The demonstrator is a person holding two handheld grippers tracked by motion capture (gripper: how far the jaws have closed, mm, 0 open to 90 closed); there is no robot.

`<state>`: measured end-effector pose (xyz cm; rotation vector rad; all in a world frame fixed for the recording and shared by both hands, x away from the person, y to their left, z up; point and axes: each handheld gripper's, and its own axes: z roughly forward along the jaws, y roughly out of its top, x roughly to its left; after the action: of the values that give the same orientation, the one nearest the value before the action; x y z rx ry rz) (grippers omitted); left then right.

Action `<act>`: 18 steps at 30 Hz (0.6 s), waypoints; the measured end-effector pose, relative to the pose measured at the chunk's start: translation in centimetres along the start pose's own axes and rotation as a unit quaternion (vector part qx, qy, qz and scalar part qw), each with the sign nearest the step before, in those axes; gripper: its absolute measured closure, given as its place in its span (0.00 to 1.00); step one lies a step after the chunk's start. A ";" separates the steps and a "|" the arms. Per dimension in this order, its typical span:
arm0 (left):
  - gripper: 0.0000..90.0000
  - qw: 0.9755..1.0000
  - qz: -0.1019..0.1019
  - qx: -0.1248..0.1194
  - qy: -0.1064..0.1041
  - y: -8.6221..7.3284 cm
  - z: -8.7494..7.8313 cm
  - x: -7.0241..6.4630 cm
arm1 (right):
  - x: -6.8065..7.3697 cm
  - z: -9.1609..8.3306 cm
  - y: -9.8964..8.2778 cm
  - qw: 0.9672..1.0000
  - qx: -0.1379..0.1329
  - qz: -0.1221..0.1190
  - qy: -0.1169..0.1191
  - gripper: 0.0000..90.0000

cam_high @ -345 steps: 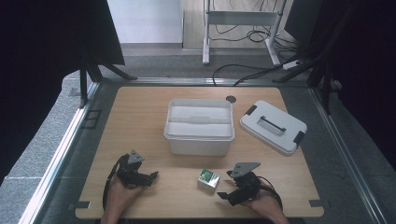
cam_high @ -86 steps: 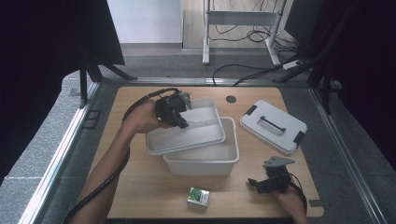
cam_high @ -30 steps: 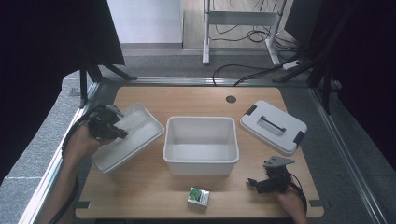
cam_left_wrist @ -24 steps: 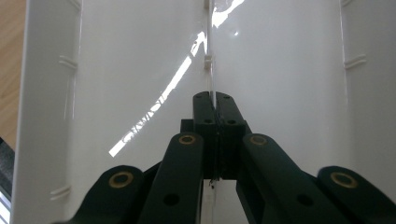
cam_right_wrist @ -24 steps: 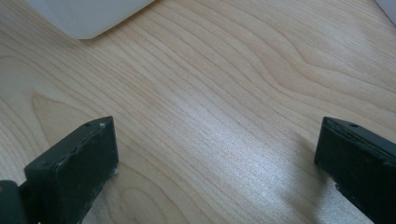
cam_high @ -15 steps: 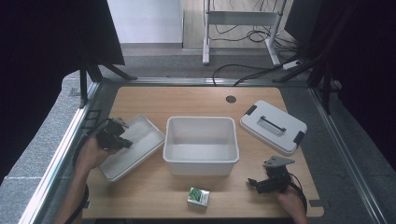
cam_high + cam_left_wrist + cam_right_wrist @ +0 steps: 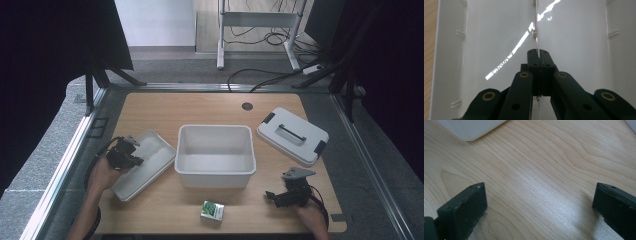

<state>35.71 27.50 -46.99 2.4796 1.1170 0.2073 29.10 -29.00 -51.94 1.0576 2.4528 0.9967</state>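
Wooden table [image 7: 210,107], grey floor [image 7: 60,130]

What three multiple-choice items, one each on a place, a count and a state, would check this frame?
1. Where does the small green box lie?
A. inside the white bin
B. on the table in front of the white bin
C. on the grey lid

2. How many latched lids with a handle are on the table?
A. one
B. two
C. three

3. How do the left gripper's jaws stand?
A. wide open over bare wood
B. shut on the white tray's centre rib
C. shut on the green box

Answers: 1 B, it sits on bare wood on the near side of the white bin. 2 A, a single lid lies right of the bin. 3 B, the left gripper pinches the rib of the white tray.
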 end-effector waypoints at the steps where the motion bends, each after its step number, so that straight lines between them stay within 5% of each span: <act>1: 0.99 1.000 -0.001 0.001 0.000 -0.1 0.1 0.0 | 0.0 0.0 0.0 1.000 0.001 0.001 0.000 0.00; 15: 0.98 1.000 -0.011 -0.004 0.012 -0.7 1.2 -0.3 | 0.0 0.0 0.0 1.000 0.001 0.001 0.000 0.00; 16: 0.97 1.000 -0.013 -0.007 0.012 -0.8 1.2 -0.3 | 0.0 0.0 0.0 1.000 0.001 0.001 0.000 0.00; 18: 0.80 0.999 -0.020 -0.020 0.017 -0.8 1.1 -0.3 | 0.0 0.0 0.0 1.000 0.001 0.001 0.000 0.00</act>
<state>35.33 27.45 -48.33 2.4249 1.1636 0.2594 29.08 -28.99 -51.93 1.0616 2.4537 0.9959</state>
